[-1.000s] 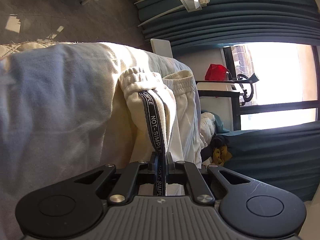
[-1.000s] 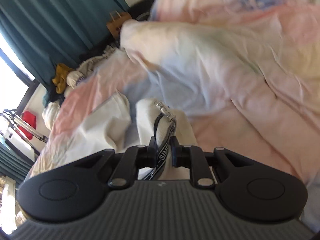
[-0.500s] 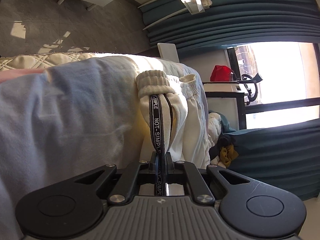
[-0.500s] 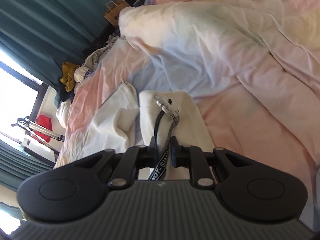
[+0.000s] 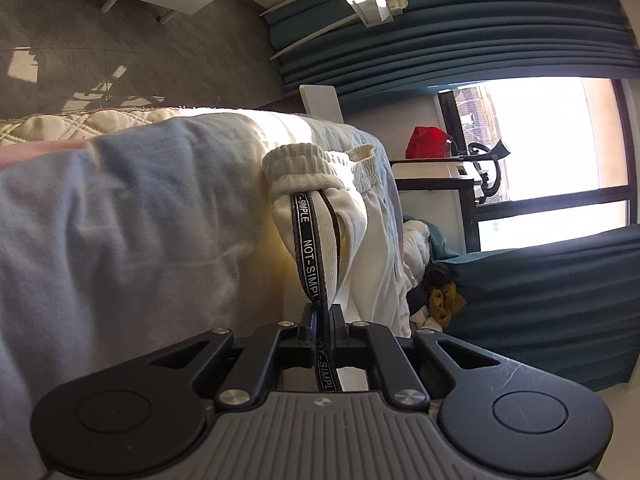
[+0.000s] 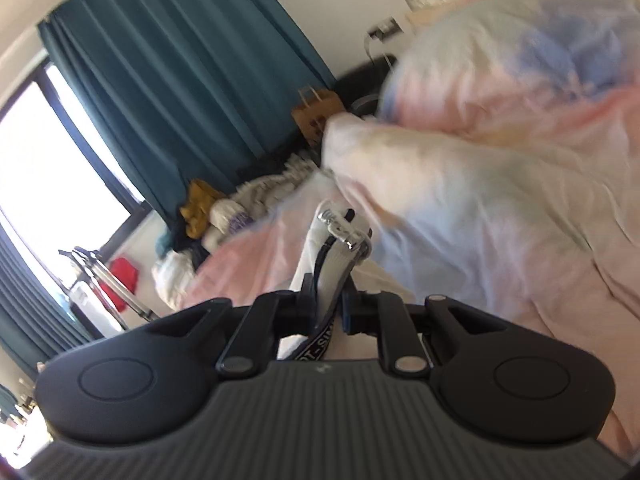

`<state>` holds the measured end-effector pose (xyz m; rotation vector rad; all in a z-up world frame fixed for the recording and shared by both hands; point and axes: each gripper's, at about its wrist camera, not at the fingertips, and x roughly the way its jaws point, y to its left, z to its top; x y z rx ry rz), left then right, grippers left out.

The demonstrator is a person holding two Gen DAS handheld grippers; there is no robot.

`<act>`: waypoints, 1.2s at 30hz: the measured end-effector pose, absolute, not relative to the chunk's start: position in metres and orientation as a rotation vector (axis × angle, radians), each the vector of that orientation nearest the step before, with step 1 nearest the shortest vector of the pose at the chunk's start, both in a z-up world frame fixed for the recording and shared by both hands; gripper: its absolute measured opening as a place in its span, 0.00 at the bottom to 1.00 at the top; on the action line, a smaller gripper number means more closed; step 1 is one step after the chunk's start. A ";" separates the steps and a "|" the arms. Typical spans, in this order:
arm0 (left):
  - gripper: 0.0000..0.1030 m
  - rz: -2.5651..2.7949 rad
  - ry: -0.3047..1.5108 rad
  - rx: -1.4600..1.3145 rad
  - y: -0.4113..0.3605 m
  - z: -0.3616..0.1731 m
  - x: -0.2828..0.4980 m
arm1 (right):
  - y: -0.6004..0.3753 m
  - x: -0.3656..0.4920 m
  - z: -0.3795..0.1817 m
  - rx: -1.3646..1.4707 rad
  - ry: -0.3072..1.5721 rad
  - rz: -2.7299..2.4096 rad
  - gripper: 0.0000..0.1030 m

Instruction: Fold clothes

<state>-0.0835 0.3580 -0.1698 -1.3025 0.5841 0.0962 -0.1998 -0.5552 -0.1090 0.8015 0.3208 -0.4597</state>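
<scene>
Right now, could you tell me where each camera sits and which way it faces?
Left wrist: on the left gripper, facing the bed edge, floor and window; its jaws pinch the cream trousers.
Right wrist: on the right gripper, facing the pastel bedding and curtain; its jaws pinch the trousers.
Shared: trousers, teal curtains, red bag.

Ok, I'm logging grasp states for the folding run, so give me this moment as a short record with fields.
garment: cream trousers with black lettered strap
left gripper: shut on the strap and trouser fabric
right gripper: shut on trouser fabric, strap beside a metal clip
surface: bed with pastel sheet
fold state: not yet folded
</scene>
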 end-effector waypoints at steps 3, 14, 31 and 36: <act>0.07 0.117 0.640 -1.271 0.355 -0.171 -0.081 | -0.567 -0.229 -0.178 0.948 0.496 -0.525 0.14; 0.50 0.000 0.676 -1.101 0.332 -0.135 -0.106 | -0.571 -0.267 -0.194 0.979 0.558 -0.516 0.33; 0.59 -0.325 0.787 -0.417 0.101 -0.098 -0.045 | -0.554 -0.129 -0.150 0.892 0.490 -0.248 0.64; 0.59 -0.381 0.827 -0.335 0.055 -0.137 -0.012 | -0.564 -0.051 -0.168 0.892 0.497 -0.247 0.61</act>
